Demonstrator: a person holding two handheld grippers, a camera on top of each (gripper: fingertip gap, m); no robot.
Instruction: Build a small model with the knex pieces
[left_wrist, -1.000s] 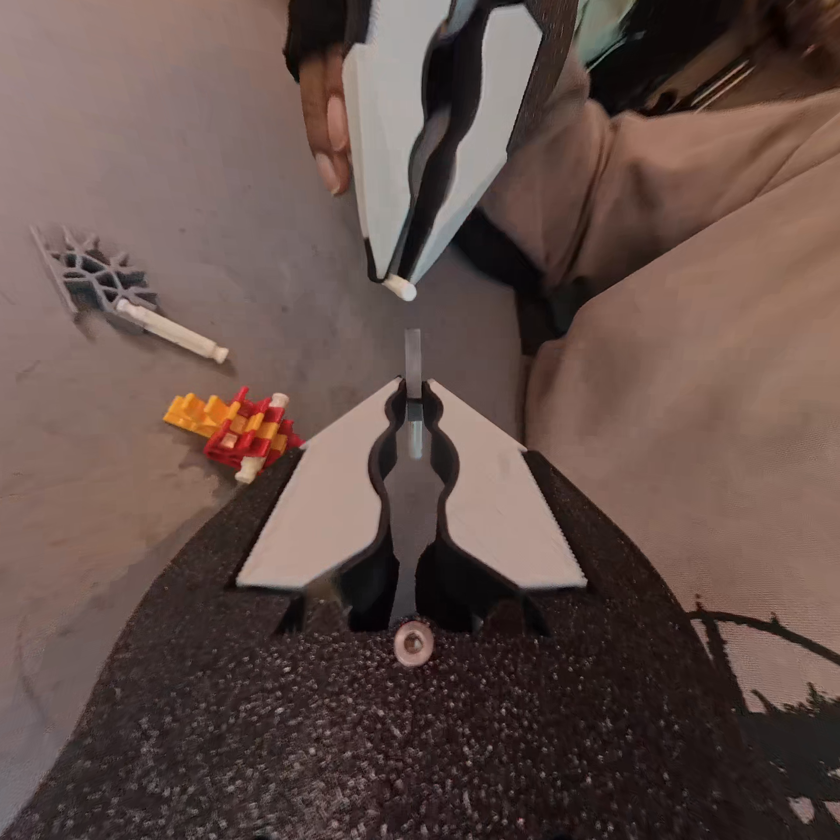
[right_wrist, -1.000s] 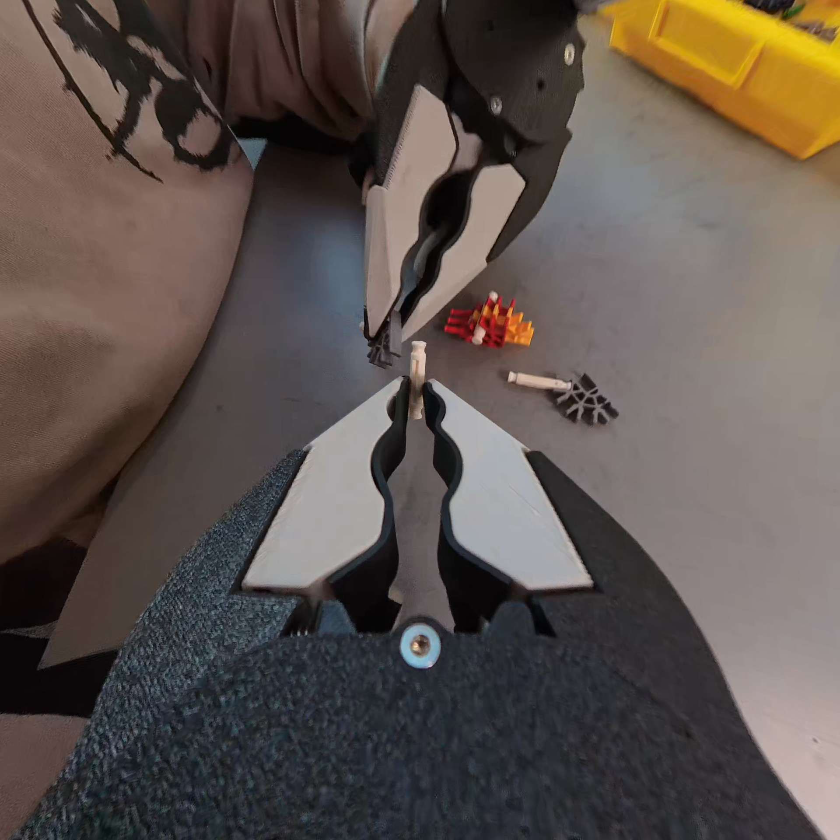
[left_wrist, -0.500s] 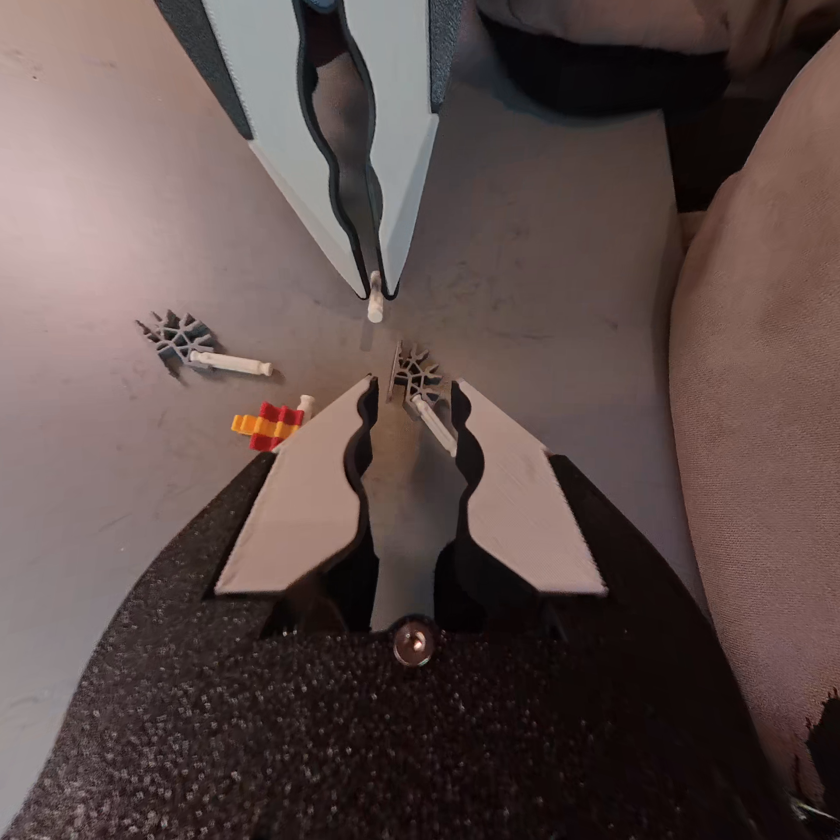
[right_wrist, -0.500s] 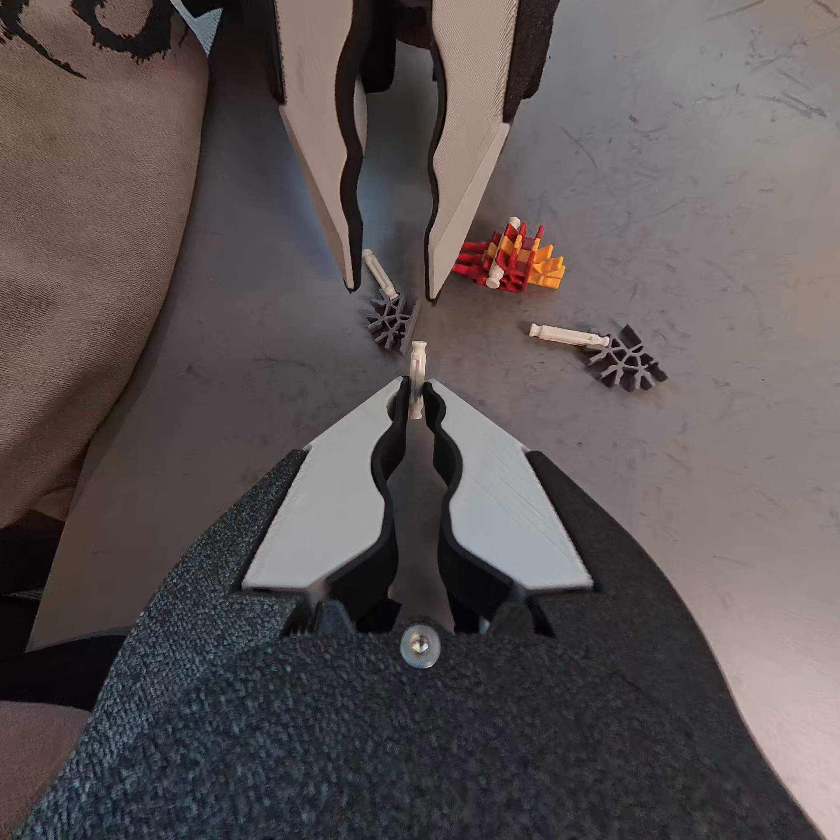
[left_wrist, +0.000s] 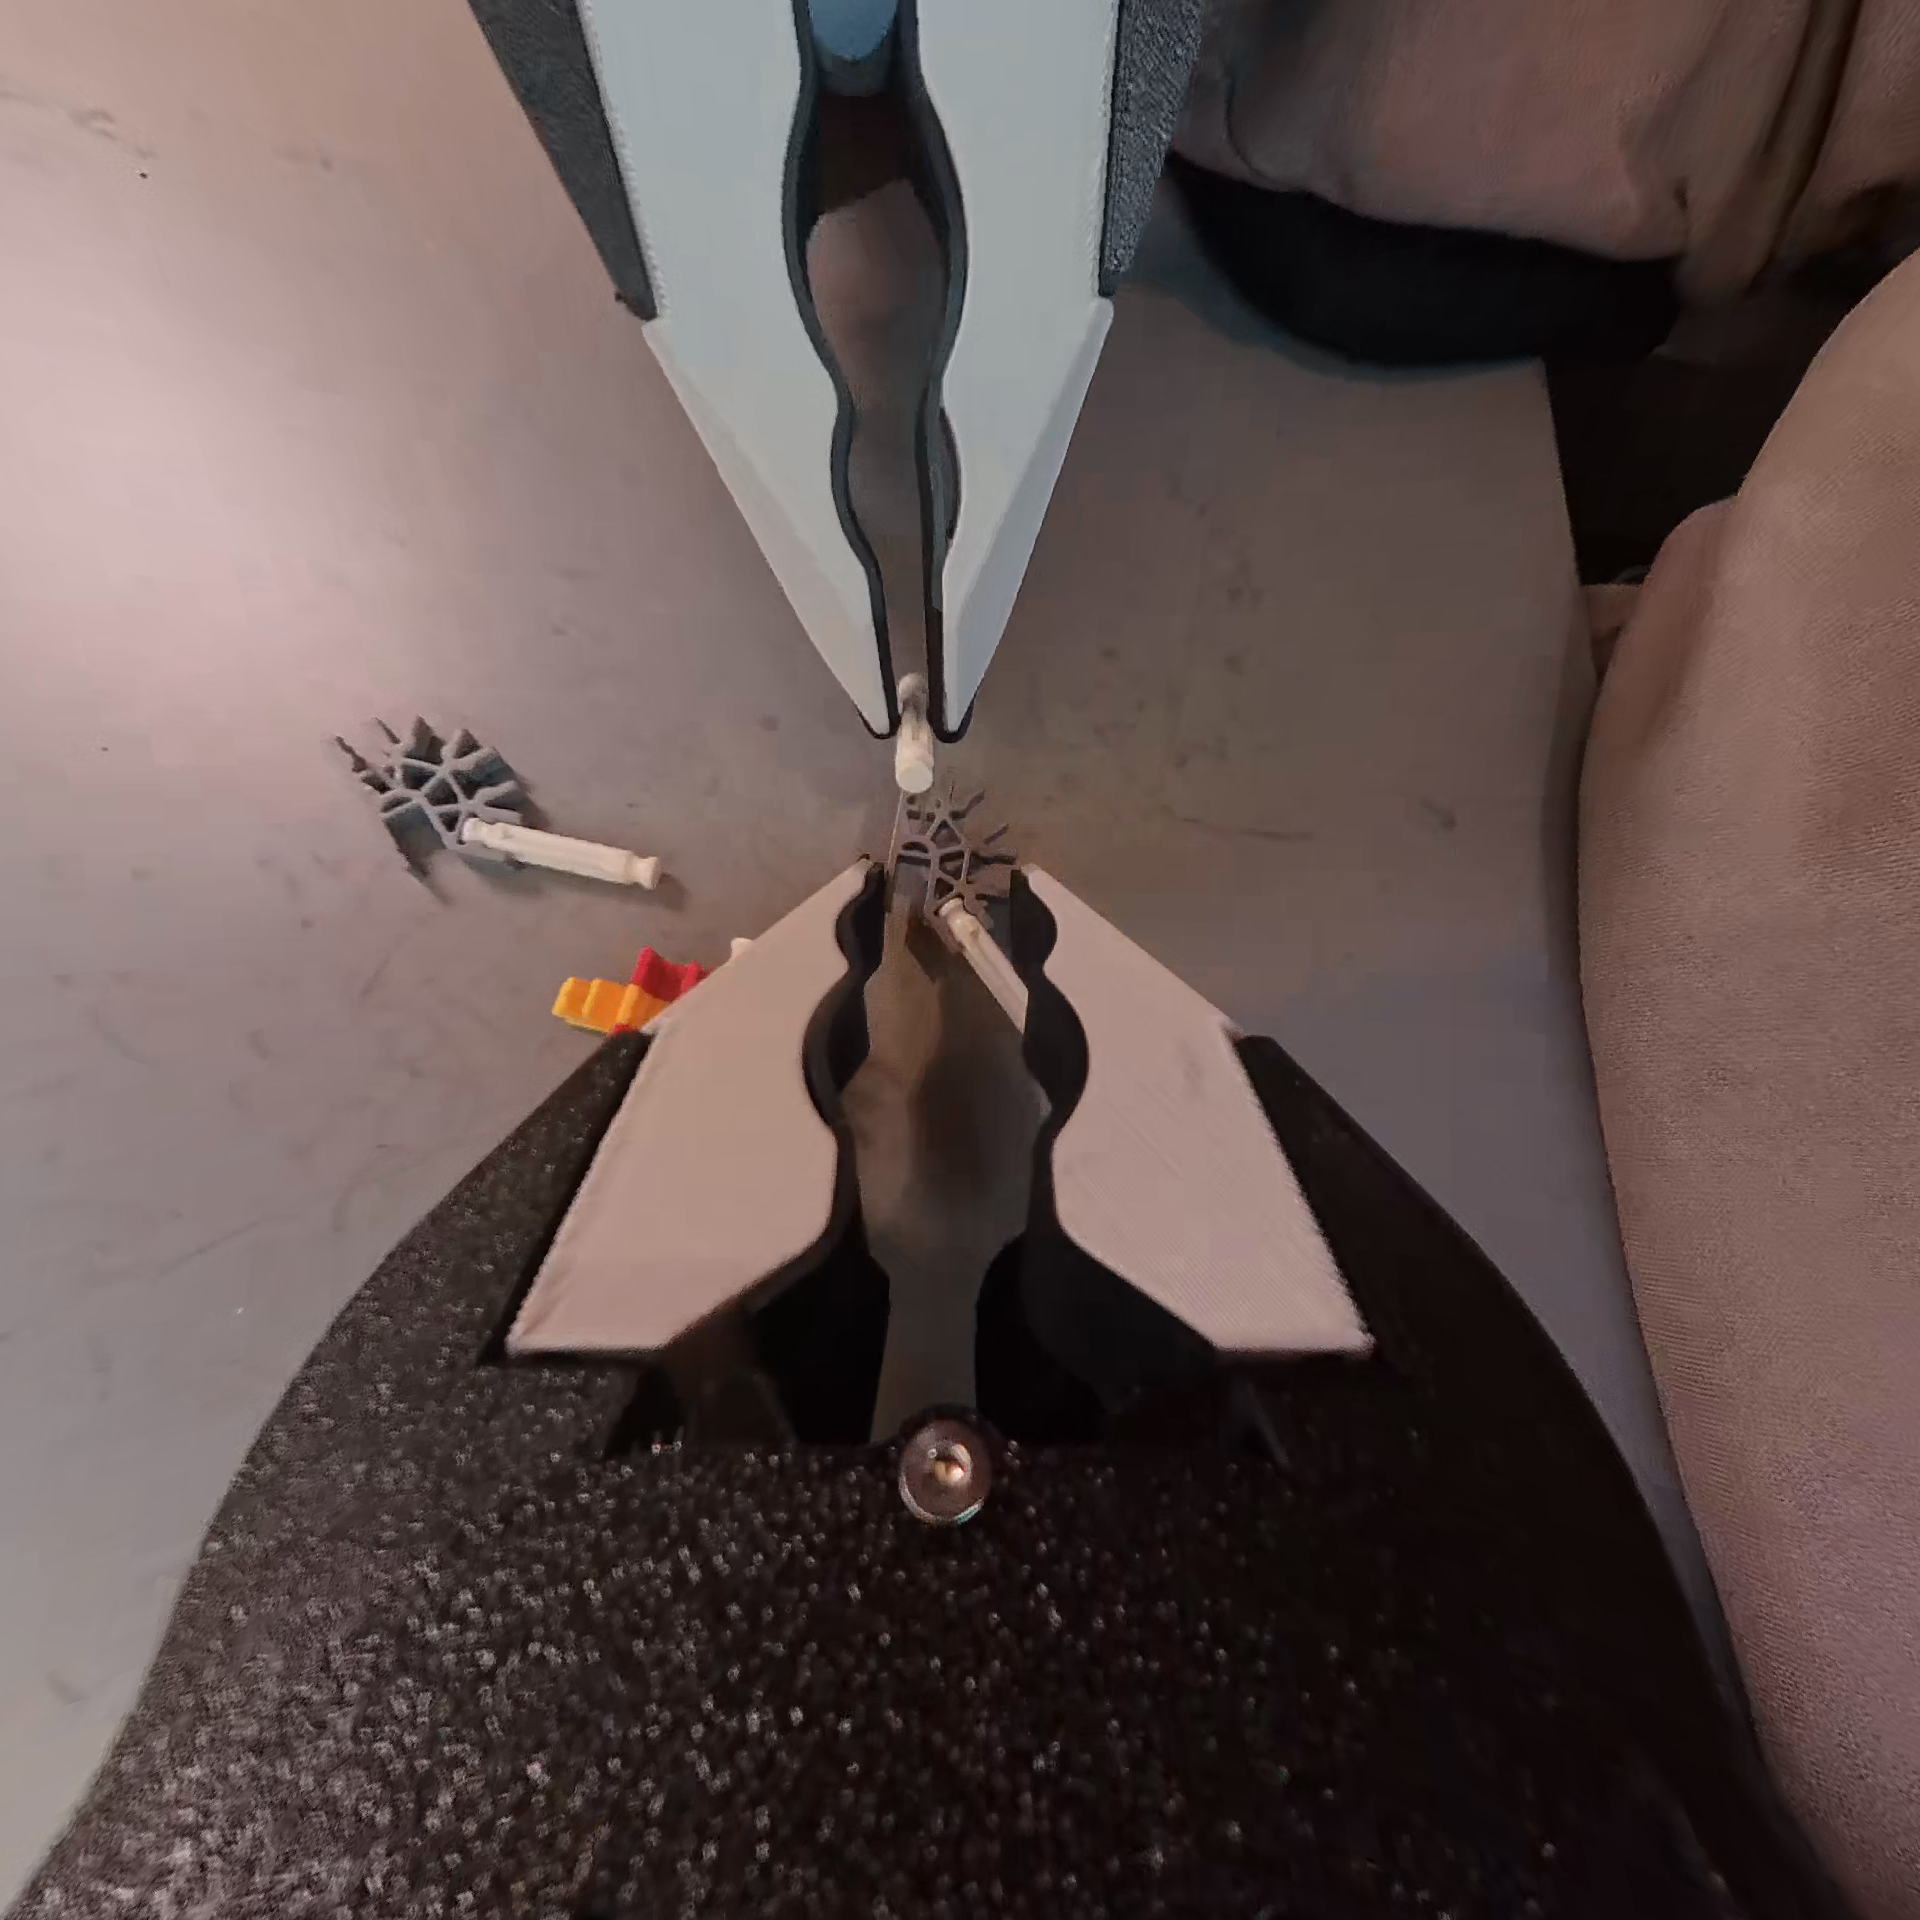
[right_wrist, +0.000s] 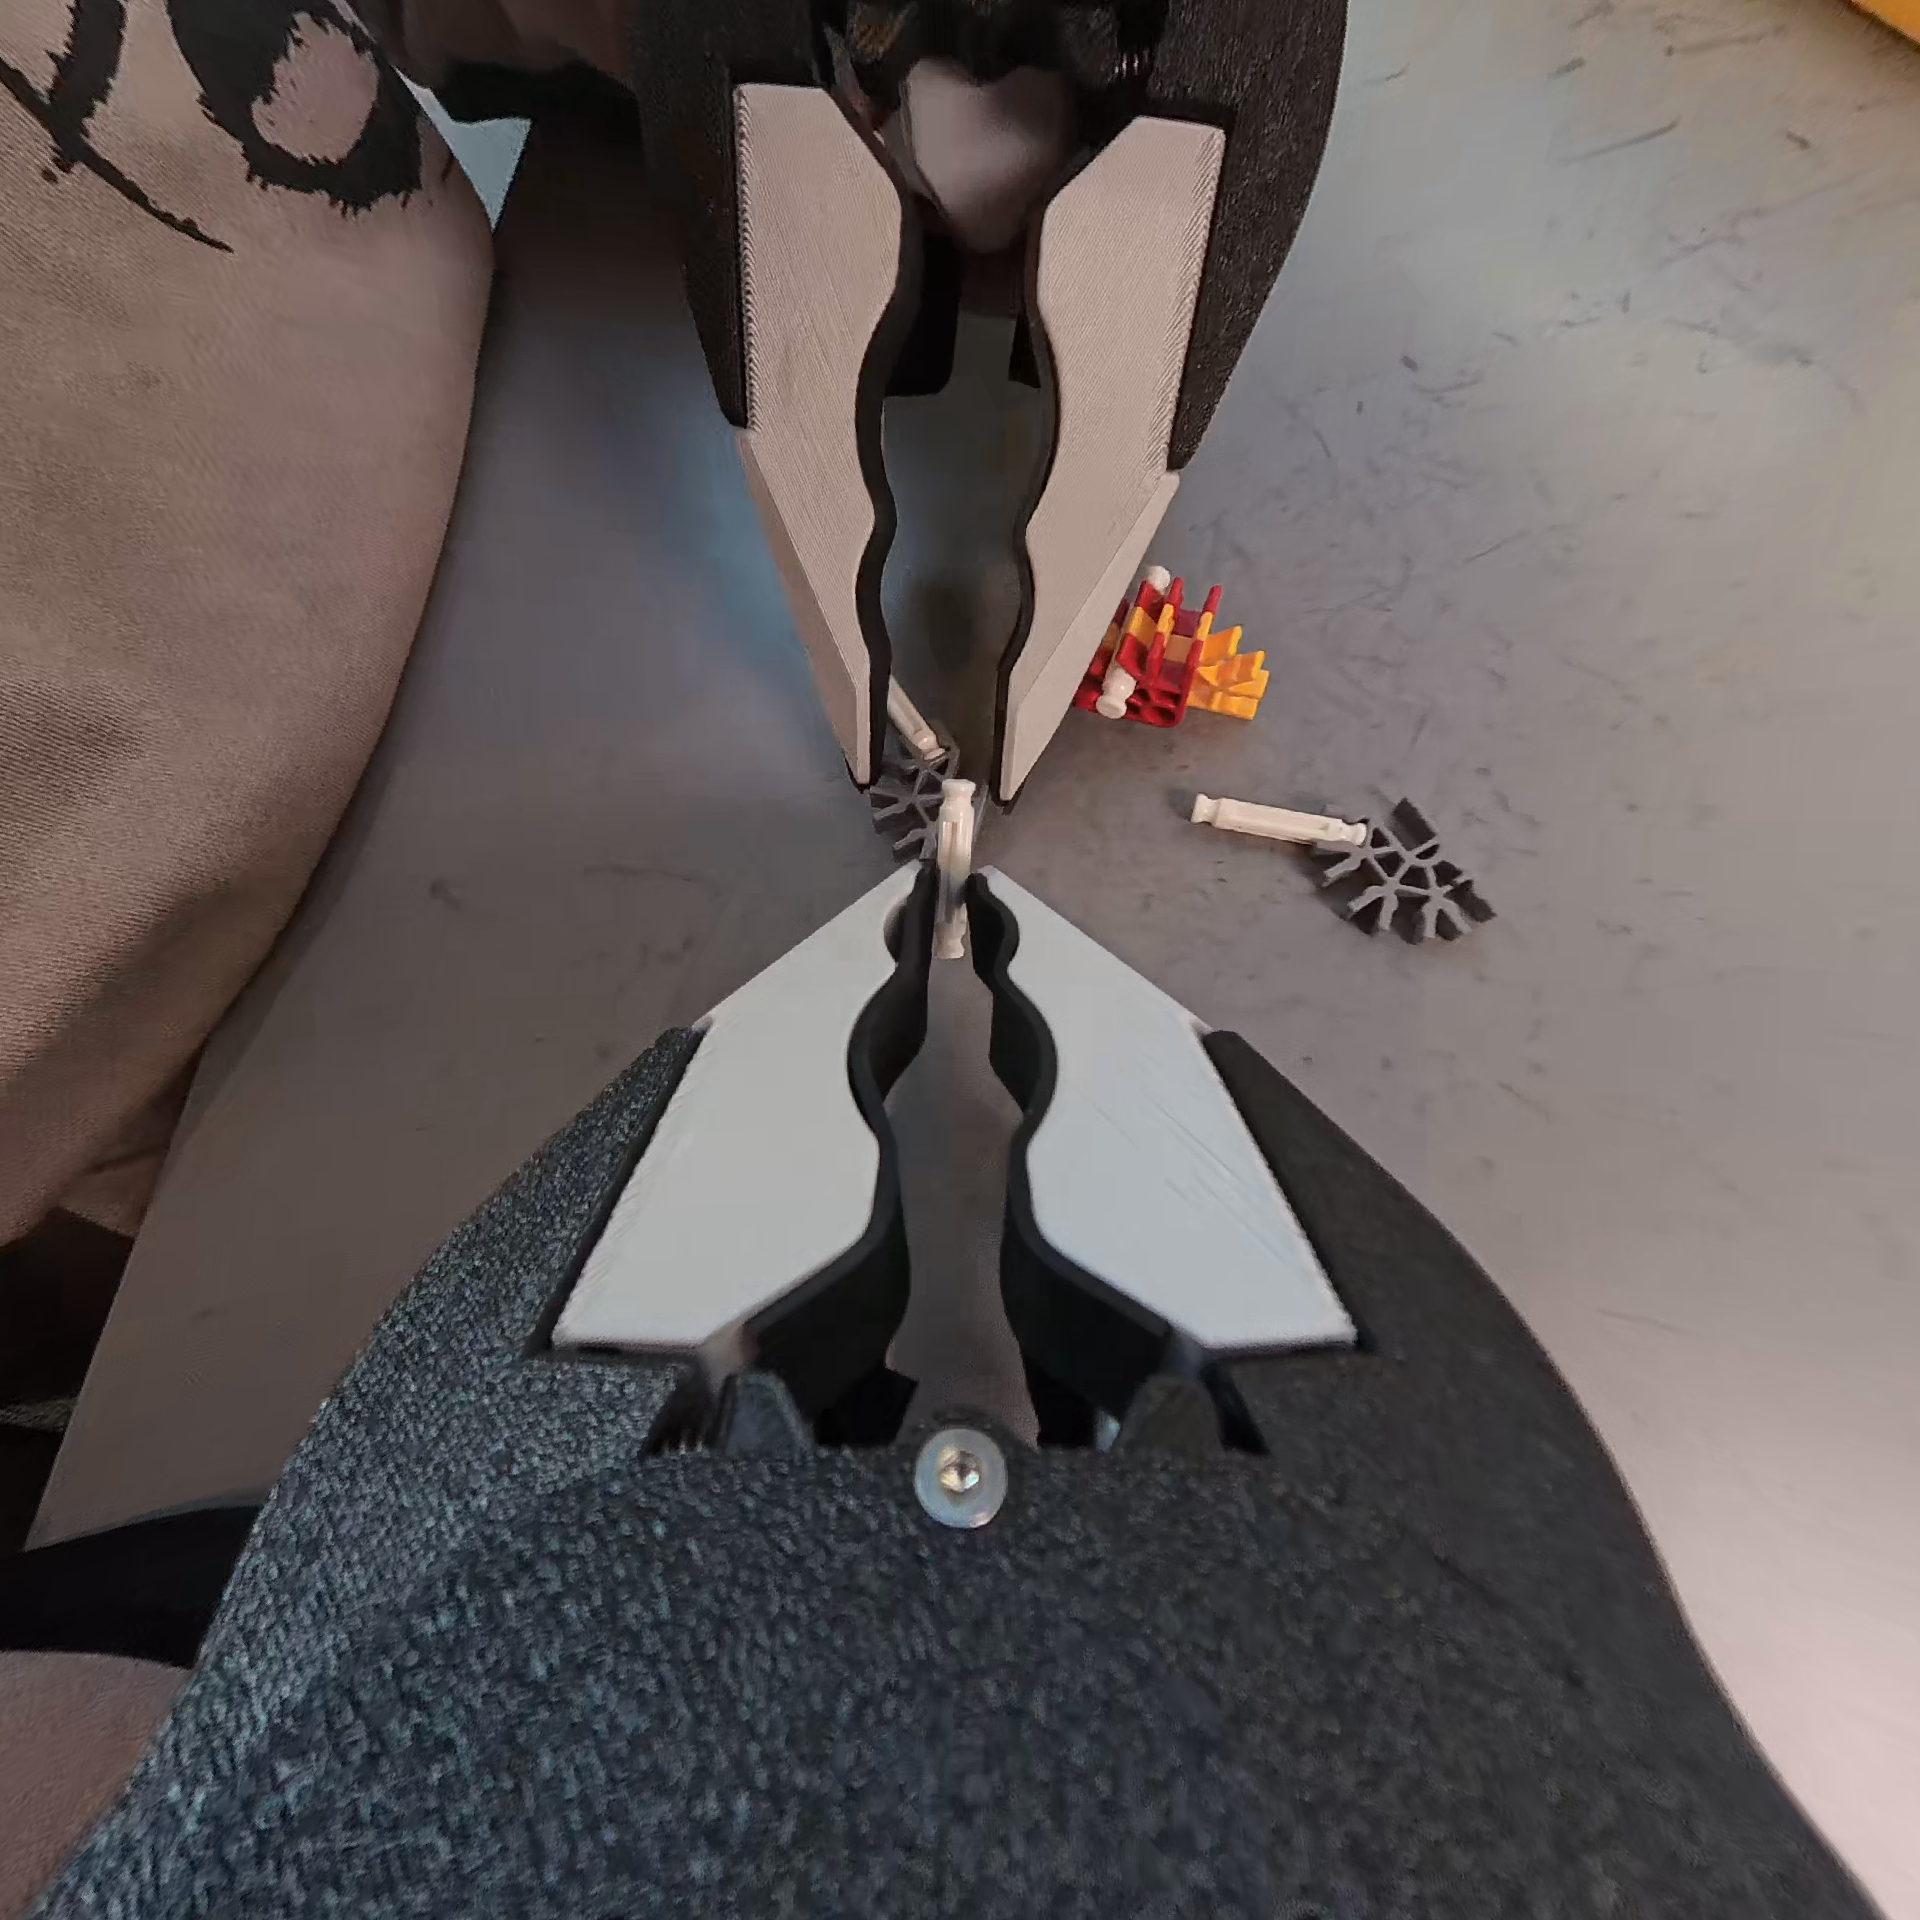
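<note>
My left gripper (left_wrist: 945, 871) is open, its tips on either side of a grey snowflake-shaped connector (left_wrist: 951, 847) that lies on the grey table with a white rod (left_wrist: 987, 961) plugged into it. My right gripper (left_wrist: 916, 727) faces it from the far side, shut on a second short white rod (left_wrist: 912, 750) whose free end points at the connector, almost touching. In the right wrist view my right gripper (right_wrist: 945, 878) holds that rod (right_wrist: 954, 847) upright between its tips. Just beyond are the connector (right_wrist: 906, 805) and the open left gripper (right_wrist: 930, 784).
A second grey connector (left_wrist: 436, 795) with a white rod (left_wrist: 561, 852) lies to the left; it also shows in the right wrist view (right_wrist: 1403, 878). A red and yellow clump of pieces (right_wrist: 1174, 665) sits by the left gripper. A person's beige clothing (left_wrist: 1745, 1039) borders the table. Left and right tips are no more than a few centimetres apart.
My left gripper has opened and let go of the grey connector, which now lies on the table. Both grippers have tilted down toward the table, and the right rod has come closer to the connector.
</note>
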